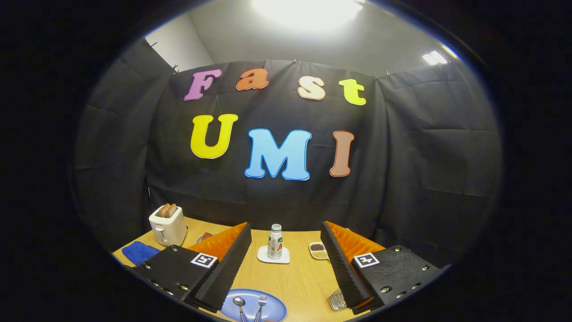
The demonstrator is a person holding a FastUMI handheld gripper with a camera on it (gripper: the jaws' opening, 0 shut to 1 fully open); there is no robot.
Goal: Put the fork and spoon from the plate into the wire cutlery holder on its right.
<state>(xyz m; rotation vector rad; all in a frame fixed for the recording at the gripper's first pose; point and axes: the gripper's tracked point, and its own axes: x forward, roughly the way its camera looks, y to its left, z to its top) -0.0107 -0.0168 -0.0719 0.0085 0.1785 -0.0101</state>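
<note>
Two utensils, spoon (239, 306) and fork (261, 305), side by side on the blue plate (277, 305) between the fingers, gripper (285, 267) spread wide and empty, wire cutlery holder (336, 299) beside the right finger, bottle (275, 242) beyond.

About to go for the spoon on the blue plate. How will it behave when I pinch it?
The spoon looks like thin shiny metal: probably stiff, light, slippery. It lies flat on the plate beside the fork, so it may skid or pivot. The gripper is open, above it.
</note>
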